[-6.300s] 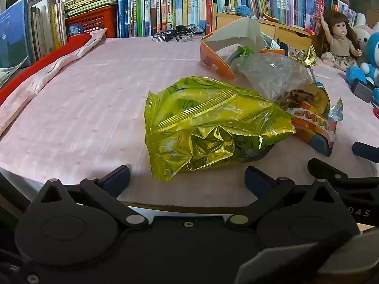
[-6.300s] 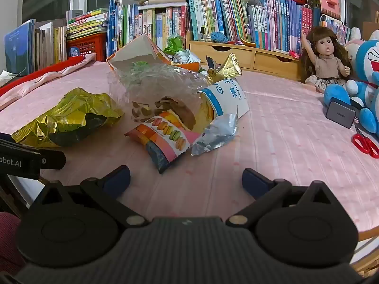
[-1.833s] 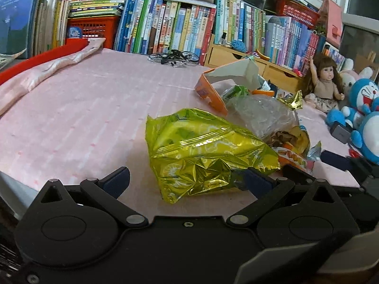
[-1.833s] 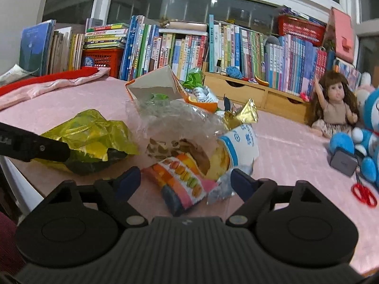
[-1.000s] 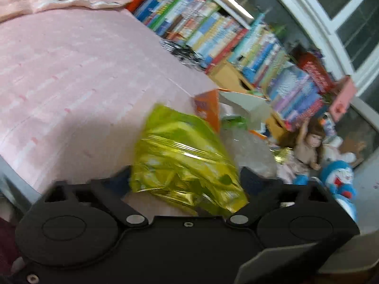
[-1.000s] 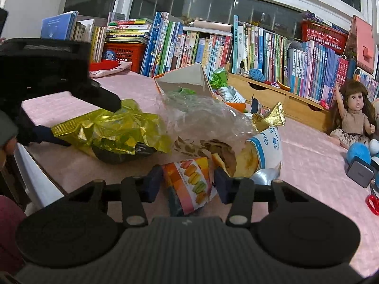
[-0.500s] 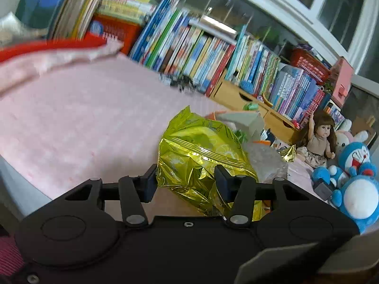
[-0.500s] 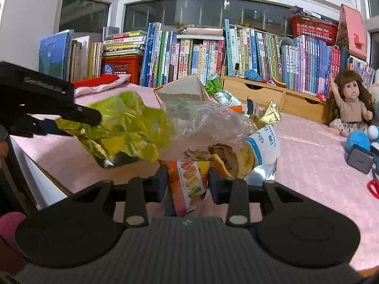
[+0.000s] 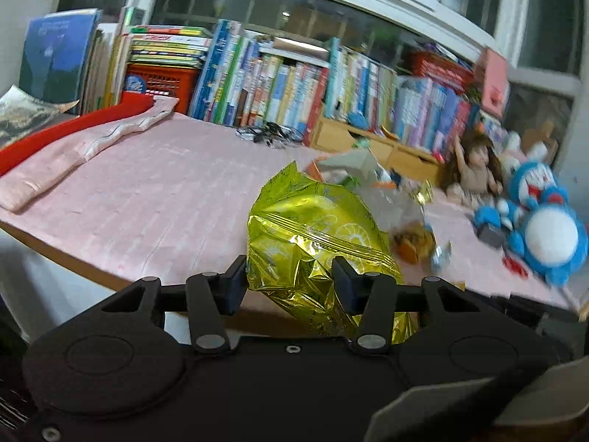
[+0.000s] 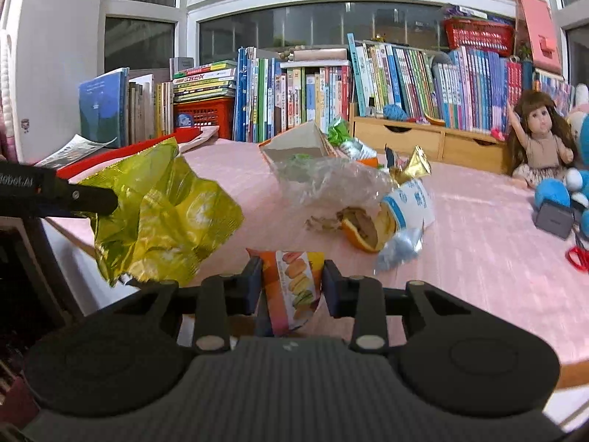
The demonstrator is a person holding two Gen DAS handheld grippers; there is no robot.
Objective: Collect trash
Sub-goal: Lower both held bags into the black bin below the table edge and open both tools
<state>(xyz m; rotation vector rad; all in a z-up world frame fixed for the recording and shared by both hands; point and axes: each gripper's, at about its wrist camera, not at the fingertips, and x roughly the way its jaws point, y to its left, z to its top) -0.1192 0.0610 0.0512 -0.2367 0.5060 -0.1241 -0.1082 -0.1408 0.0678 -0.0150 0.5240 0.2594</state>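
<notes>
**Both claws loaded, the pile lies ahead and to the right**

We have the left claw (image 9: 289, 283) clenched on the yellow bag (image 9: 316, 243), which hangs crumpled between its fingers, clear of the table (image 9: 154, 199) and out past its near edge. Our right claw (image 10: 291, 281) is clenched on the macaron wrapper (image 10: 292, 283), gripped across its short side, its long axis running up and down between the fingers.

What is left to collect lies on the table ahead of the right claw and a little to its right: a clear bag (image 10: 331, 180), an orange peel (image 10: 362, 234) touching a blue-white wrapper (image 10: 410, 199), a gold wrapper (image 10: 414, 164) and an open carton (image 10: 302, 143) behind them. We judge the right claw the nearer to this pile; the left is off to the side. No bin is in view.
</notes>
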